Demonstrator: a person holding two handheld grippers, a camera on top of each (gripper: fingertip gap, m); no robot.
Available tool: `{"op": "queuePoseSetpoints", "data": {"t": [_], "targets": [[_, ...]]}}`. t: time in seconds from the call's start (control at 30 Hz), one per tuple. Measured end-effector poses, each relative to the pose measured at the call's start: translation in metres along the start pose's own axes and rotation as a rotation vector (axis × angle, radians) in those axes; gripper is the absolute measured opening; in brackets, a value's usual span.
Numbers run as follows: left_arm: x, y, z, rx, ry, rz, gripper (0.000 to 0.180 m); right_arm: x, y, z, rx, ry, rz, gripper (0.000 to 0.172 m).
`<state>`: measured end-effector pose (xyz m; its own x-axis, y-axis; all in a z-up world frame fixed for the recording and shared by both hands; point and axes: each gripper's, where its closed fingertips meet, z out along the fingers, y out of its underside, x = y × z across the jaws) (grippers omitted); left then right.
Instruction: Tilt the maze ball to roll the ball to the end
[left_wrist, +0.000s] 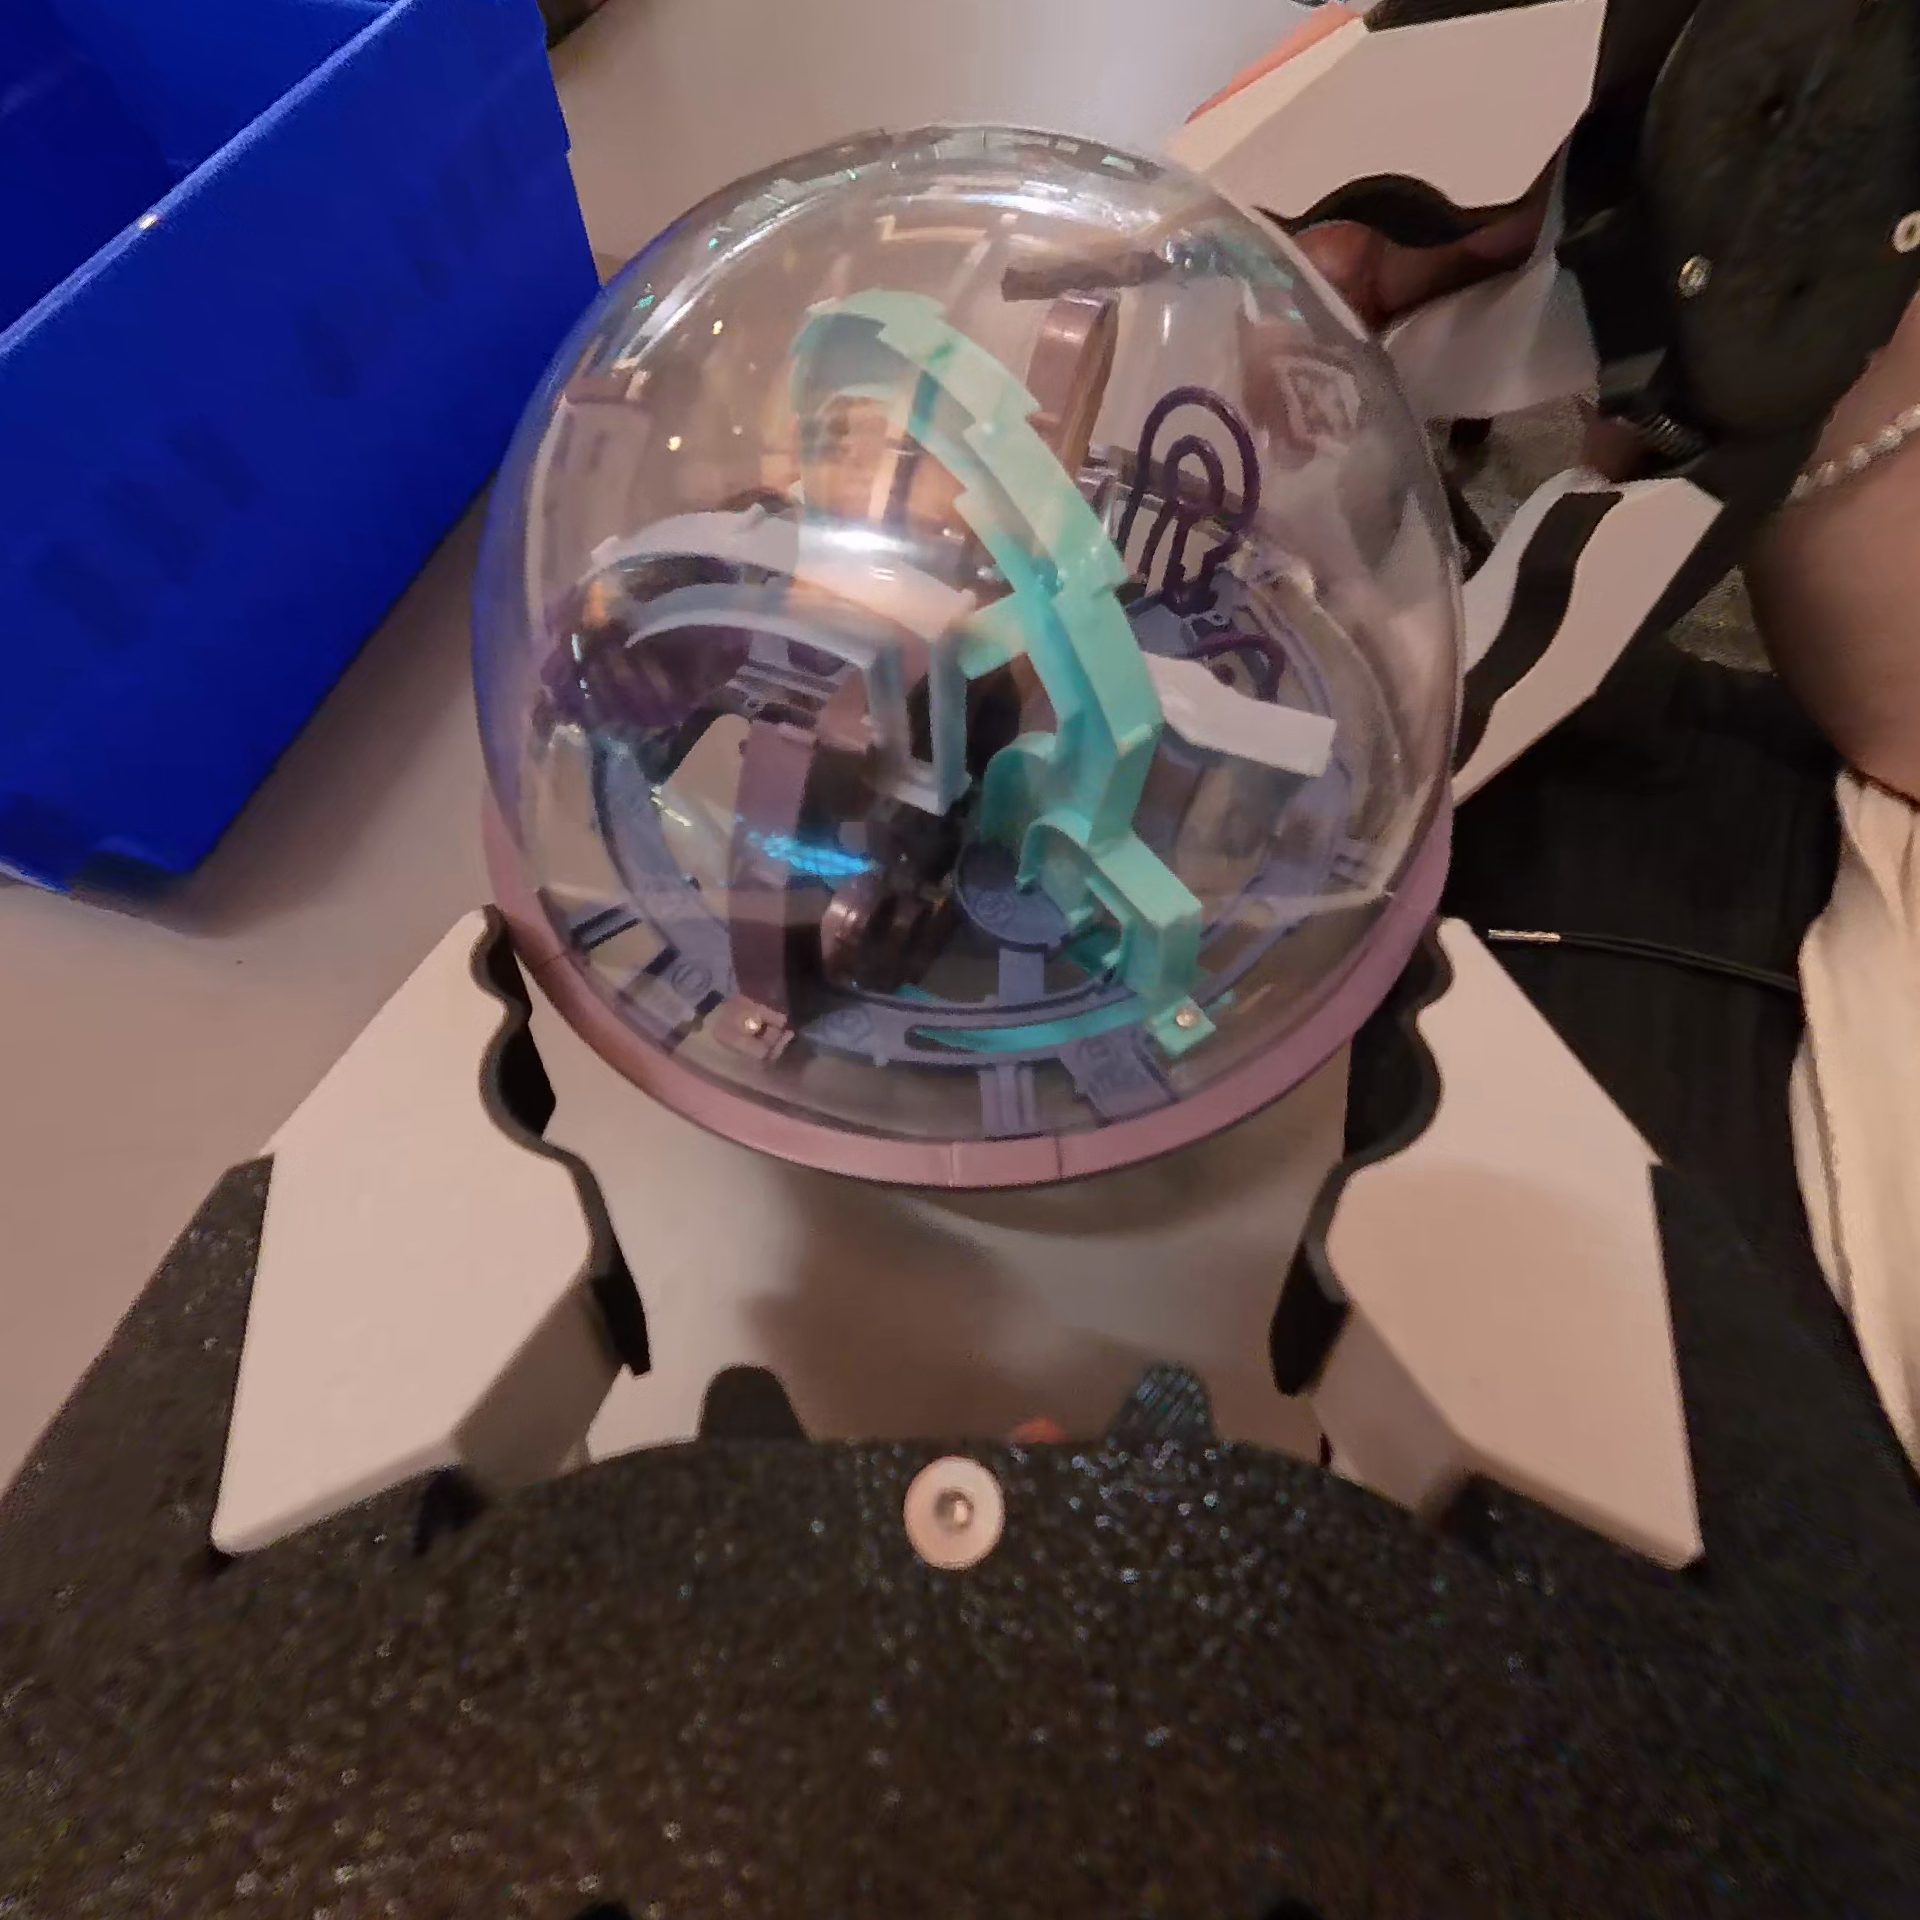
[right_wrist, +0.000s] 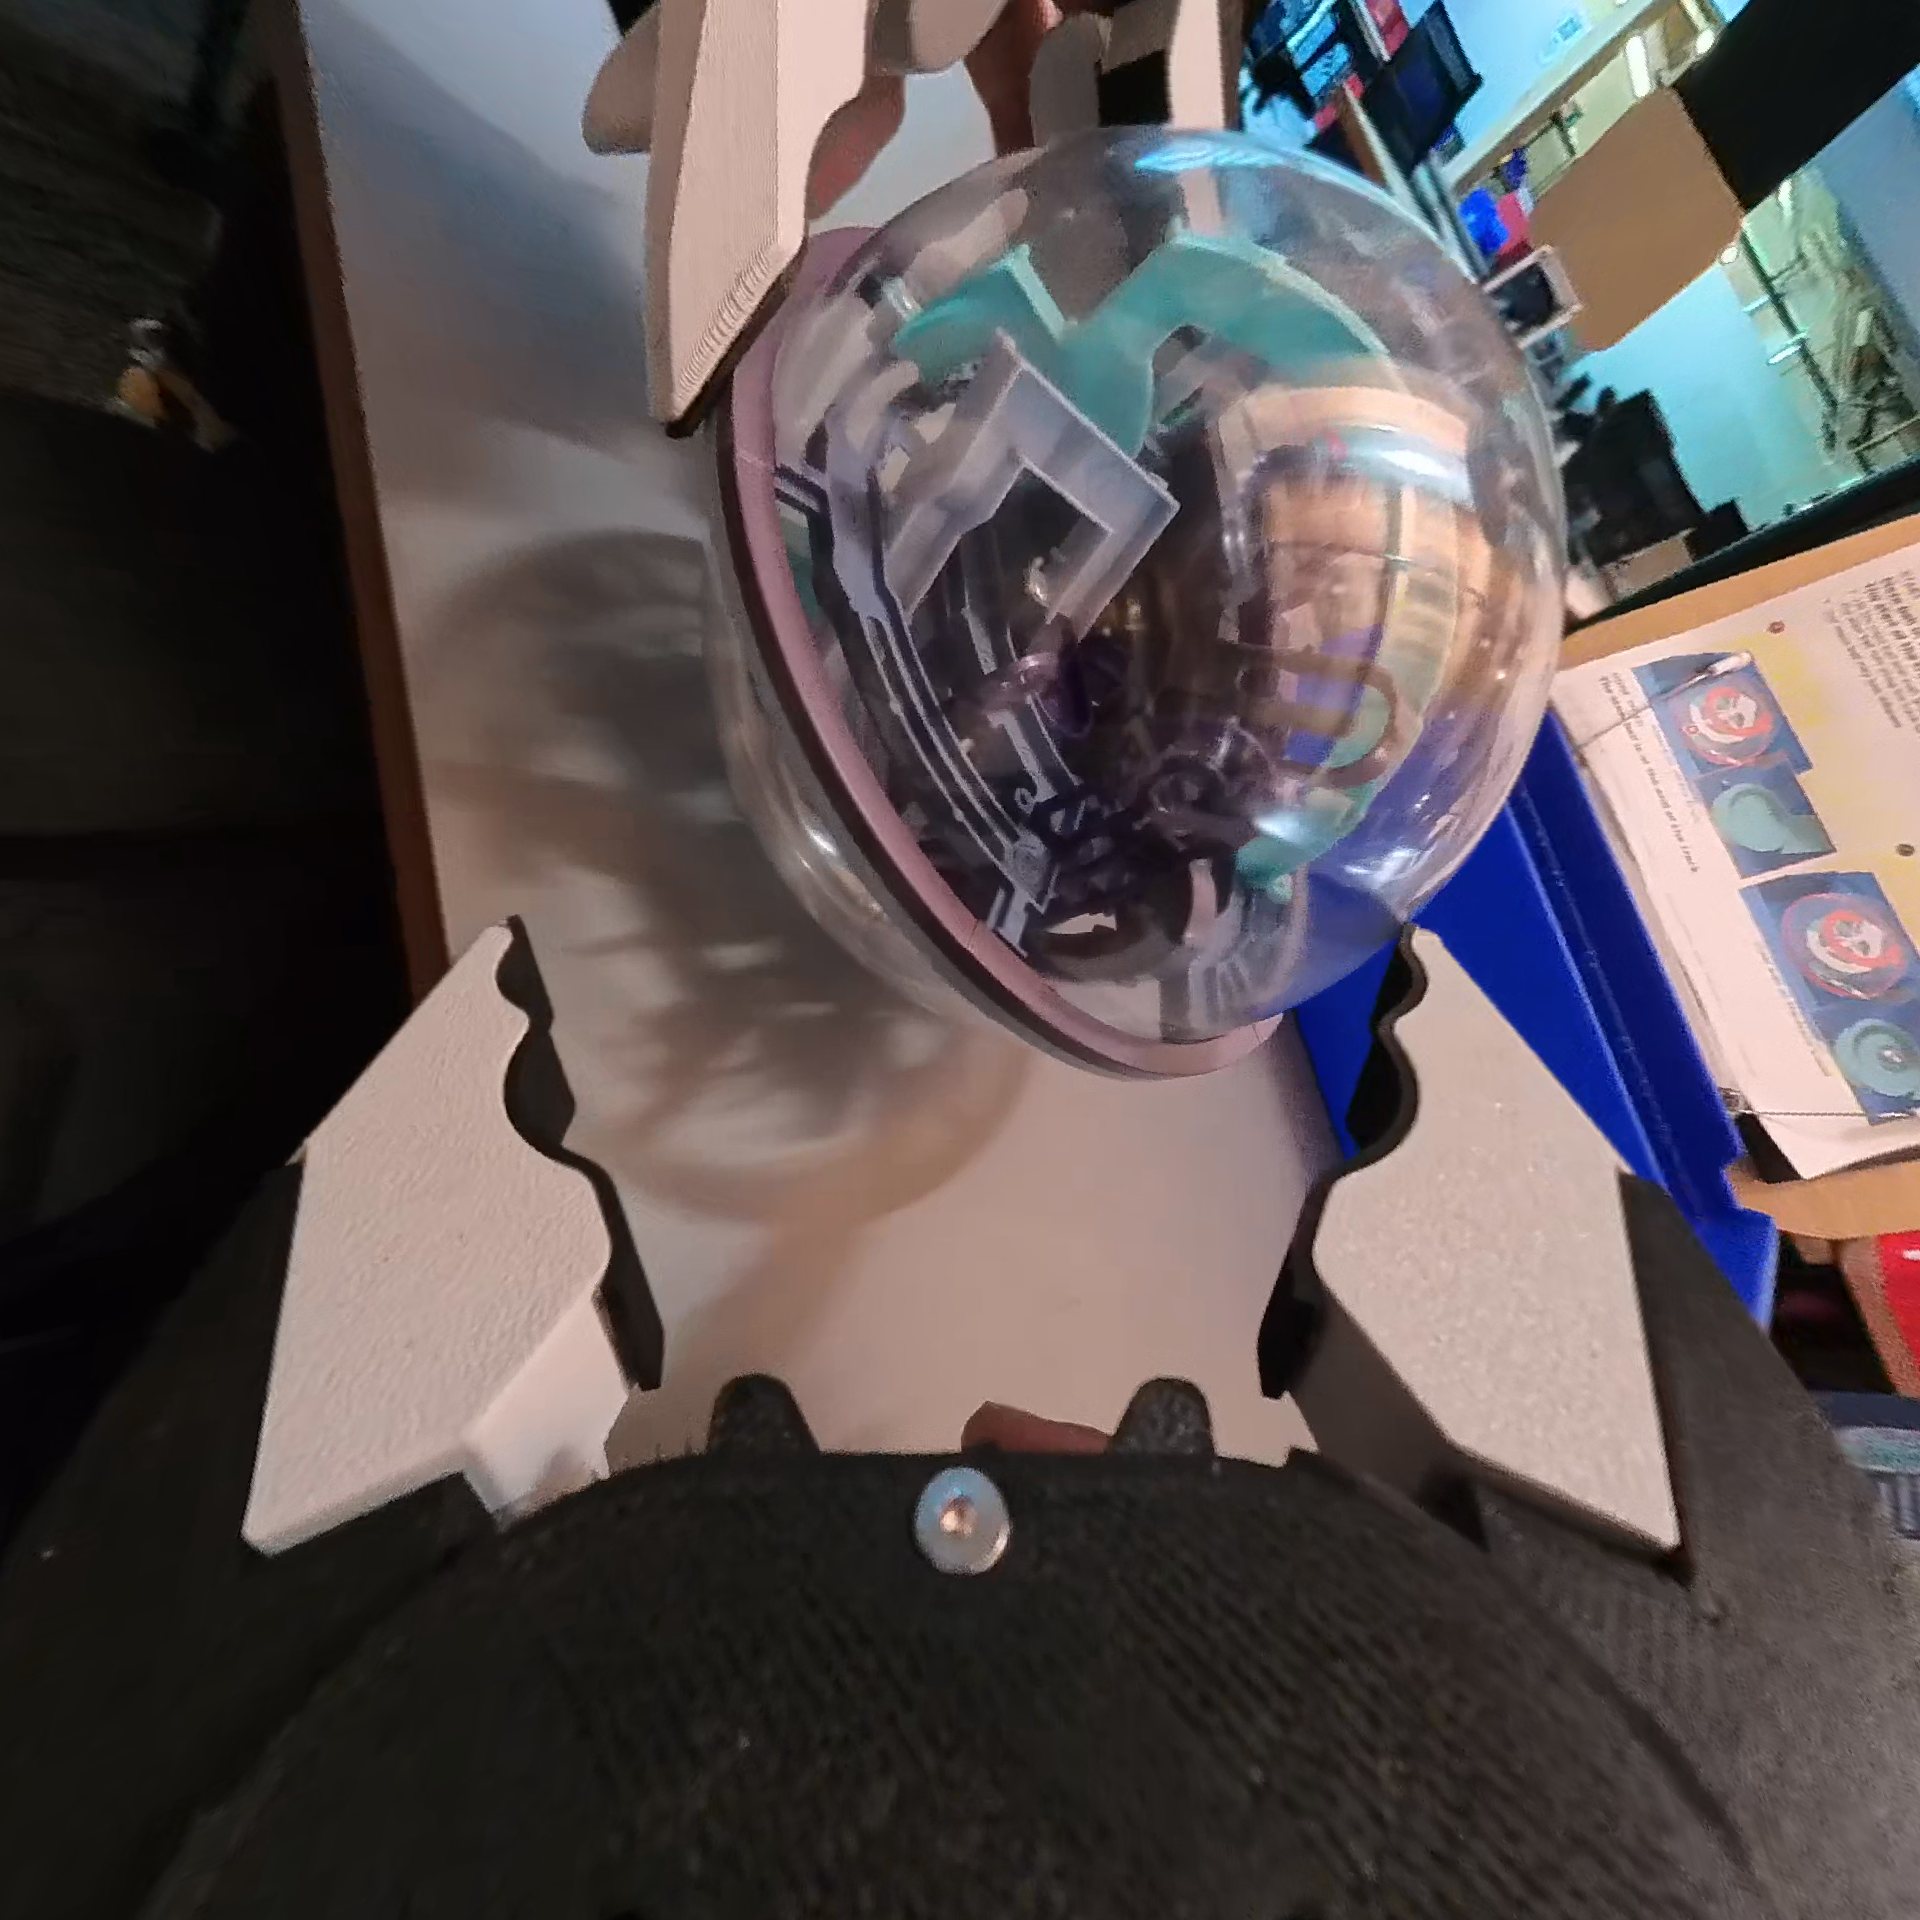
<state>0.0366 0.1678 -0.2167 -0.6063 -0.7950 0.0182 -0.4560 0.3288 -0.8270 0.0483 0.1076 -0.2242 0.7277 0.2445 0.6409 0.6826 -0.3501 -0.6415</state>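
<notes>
The maze ball (left_wrist: 961, 644), a clear sphere with a mauve band round its middle and teal, lilac and purple tracks inside, sat in the mouth of the left gripper (left_wrist: 961, 914). The left gripper's fingers (left_wrist: 416, 1122) stood wide apart, and their dark wavy inner pads met the mauve band on either side, so the ball was clamped between them near the fingertips, raised above the pale table (left_wrist: 125, 1039). A blue bin (left_wrist: 239, 499) lay just beside the ball on the table.

In the right wrist view the ball (right_wrist: 1143, 592) hung tilted, its band running slantwise. The right gripper (right_wrist: 961, 935) was spread wide. Its right-hand fingertip (right_wrist: 1403, 997) lay right against the lower curve of the sphere, though whether it touched I could not tell; its left-hand fingertip (right_wrist: 488, 1008) stood well apart from the ball with bare table between. So the right gripper had hold of nothing. The small rolling ball inside could not be made out
</notes>
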Motion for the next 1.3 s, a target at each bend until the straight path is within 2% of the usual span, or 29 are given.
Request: {"op": "queuePoseSetpoints", "data": {"t": [0.03,0.17,0.33,0.57,0.67,0.73,0.8,0.9,0.97,1.17,1.3], "targets": [[0.002,-0.001,0.0,0.003,0.012,-0.009,0.156,-0.002,0.0,-0.002,0.001,-0.015,0.013,0.151],[0.012,-0.007,-0.003,0.047,0.103,-0.119,0.156,-0.007,0.003,-0.009,-0.013,-0.054,0.047,0.147],[0.009,-0.012,0.0,0.066,0.1,-0.197,0.157,-0.002,0.012,-0.002,-0.052,-0.01,0.019,0.145],[0.013,-0.015,0.002,0.087,0.199,-0.392,0.156,0.006,0.012,0.001,-0.059,0.045,-0.021,0.143],[0.007,-0.022,0.001,0.143,0.223,-0.511,0.156,0.007,0.003,0.0,-0.012,0.055,-0.039,0.138],[0.005,-0.021,0.001,0.147,0.232,-0.529,0.158,0.007,-0.001,0.002,-0.002,0.061,-0.035,0.138],[0.004,-0.019,0.002,0.138,0.2,-0.456,0.157,0.006,-0.002,0.003,0.001,0.061,-0.053,0.145],[0.001,-0.009,0.006,0.085,0.071,-0.162,0.155,0.007,-0.004,0.003,0.012,0.064,-0.037,0.152],[-0.004,-0.006,0.009,0.055,-0.02,-0.023,0.155,0.008,-0.006,0.002,0.02,0.071,-0.037,0.155],[-0.008,-0.011,0.014,0.07,-0.052,-0.013,0.155,0.014,0.01,0.005,-0.076,0.113,-0.093,0.154],[-0.011,-0.016,0.013,0.082,-0.086,-0.004,0.154,0.016,0.016,0.009,-0.076,0.113,-0.044,0.153]]}}
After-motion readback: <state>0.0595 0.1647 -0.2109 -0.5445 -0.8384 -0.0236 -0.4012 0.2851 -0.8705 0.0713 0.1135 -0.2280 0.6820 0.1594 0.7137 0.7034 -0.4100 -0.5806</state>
